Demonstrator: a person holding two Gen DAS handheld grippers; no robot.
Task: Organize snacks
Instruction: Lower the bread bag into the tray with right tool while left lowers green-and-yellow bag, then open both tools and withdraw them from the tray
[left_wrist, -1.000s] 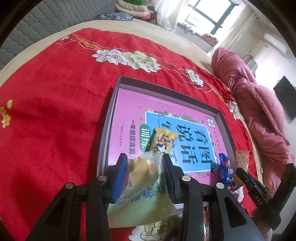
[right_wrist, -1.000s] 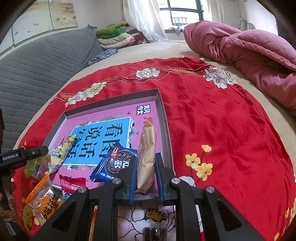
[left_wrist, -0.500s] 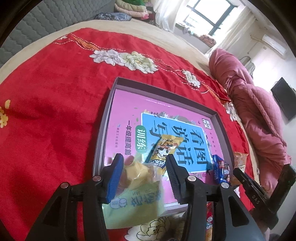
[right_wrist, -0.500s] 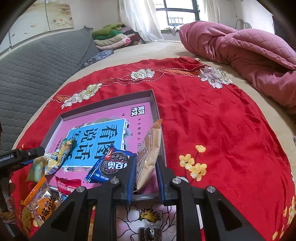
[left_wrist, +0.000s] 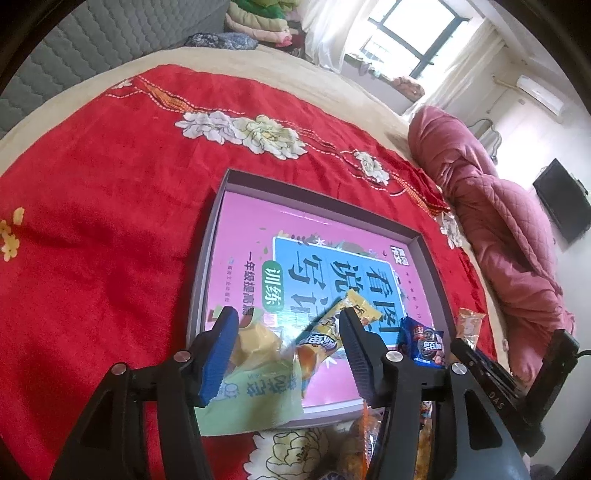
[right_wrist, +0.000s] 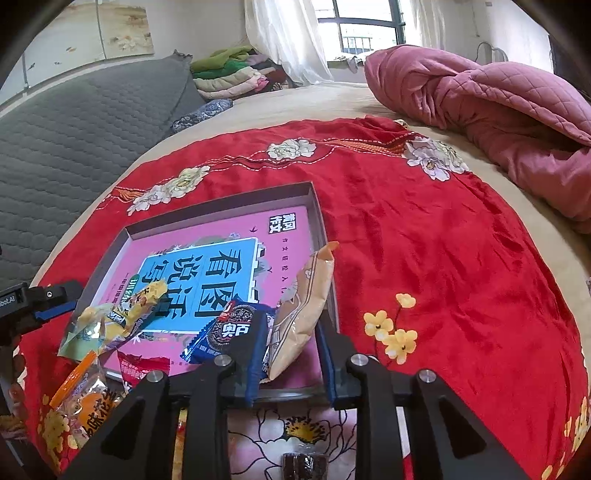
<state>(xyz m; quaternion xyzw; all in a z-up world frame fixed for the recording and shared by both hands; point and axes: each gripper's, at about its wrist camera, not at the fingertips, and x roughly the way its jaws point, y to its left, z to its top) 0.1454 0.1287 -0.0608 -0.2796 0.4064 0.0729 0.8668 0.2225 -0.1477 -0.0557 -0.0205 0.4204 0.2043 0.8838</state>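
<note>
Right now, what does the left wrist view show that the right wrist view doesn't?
Only the left wrist view: the wall TV and air conditioner.
Only the right wrist view: the red snack packet and orange-print bag.
Both: the tray, green bag in the opening left gripper, blue cookie pack and tan packet.

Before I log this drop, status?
Both tools opening: left tool around green packet, right tool around tan packet. Nothing blocking tray.

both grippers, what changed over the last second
Both let go. The left gripper is opening off the pale green snack bag, which now lies over the tray's near edge. The right gripper is opening off the tan packet, which leans inside the tray. Tray unmoved.
</note>
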